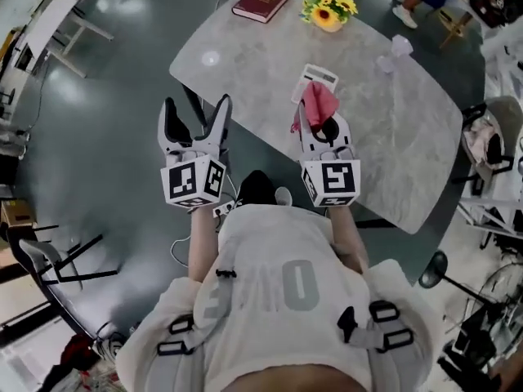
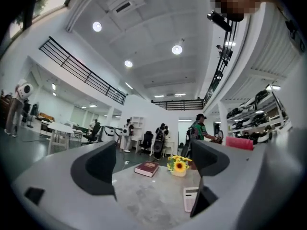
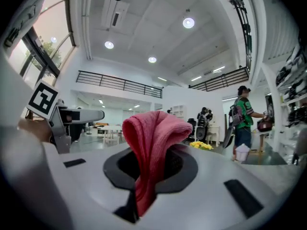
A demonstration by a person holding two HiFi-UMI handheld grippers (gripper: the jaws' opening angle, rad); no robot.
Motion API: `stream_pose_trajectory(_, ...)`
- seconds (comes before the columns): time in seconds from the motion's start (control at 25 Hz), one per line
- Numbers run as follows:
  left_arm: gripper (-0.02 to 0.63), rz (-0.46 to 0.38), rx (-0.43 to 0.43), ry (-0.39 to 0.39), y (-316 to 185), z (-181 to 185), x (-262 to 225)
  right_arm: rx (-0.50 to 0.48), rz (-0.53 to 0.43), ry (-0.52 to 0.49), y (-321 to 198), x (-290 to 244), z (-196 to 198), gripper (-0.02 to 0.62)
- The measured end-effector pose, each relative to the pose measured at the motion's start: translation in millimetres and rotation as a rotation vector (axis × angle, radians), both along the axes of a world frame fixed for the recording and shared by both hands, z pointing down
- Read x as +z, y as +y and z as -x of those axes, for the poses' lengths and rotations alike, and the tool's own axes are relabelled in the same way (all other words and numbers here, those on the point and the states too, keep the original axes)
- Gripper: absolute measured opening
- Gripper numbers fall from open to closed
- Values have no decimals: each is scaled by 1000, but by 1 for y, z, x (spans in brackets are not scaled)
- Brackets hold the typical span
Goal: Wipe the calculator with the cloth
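Head view: right claw (image 1: 317,121) grips the cloth (image 1: 320,98) near the calculator (image 1: 317,76), seemingly ready to wipe; left claw (image 1: 196,109) gapes wide, empty.

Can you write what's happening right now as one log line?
left gripper: open, empty | right gripper: shut on pink cloth | calculator: flat on table, wiping contact unclear

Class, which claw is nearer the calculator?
Right. The right claw, gripping the cloth, sits just short of the calculator; the left claw hangs open off to its left.
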State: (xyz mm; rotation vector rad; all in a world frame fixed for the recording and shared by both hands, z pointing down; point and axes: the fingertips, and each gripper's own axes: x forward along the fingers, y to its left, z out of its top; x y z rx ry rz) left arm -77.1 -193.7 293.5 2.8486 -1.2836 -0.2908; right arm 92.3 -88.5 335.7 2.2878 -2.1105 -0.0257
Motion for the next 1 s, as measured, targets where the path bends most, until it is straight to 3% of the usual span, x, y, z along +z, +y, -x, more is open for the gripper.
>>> stream_pose_trajectory(0.28, 481, 25, 284, -36, 11, -127, 6, 303, 37, -32, 66, 12, -94, 55)
stream_pose_trajectory(0.44, 480, 63, 407, -30, 7, -180, 13, 454, 40, -41, 92, 15, -128, 55)
stream_pose_trajectory(0.56, 480, 72, 505, -80, 10, -217, 25, 579, 59, -54, 112, 21, -146, 55)
stream_pose_trajectory(0.8, 480, 99, 617, -124, -6, -262, 40, 716, 102, -74, 118, 32, -161, 55)
stream_pose_trajectory(1.0, 480, 192, 673, -89, -29, -283, 51, 782, 106, -59, 109, 28, -168, 55)
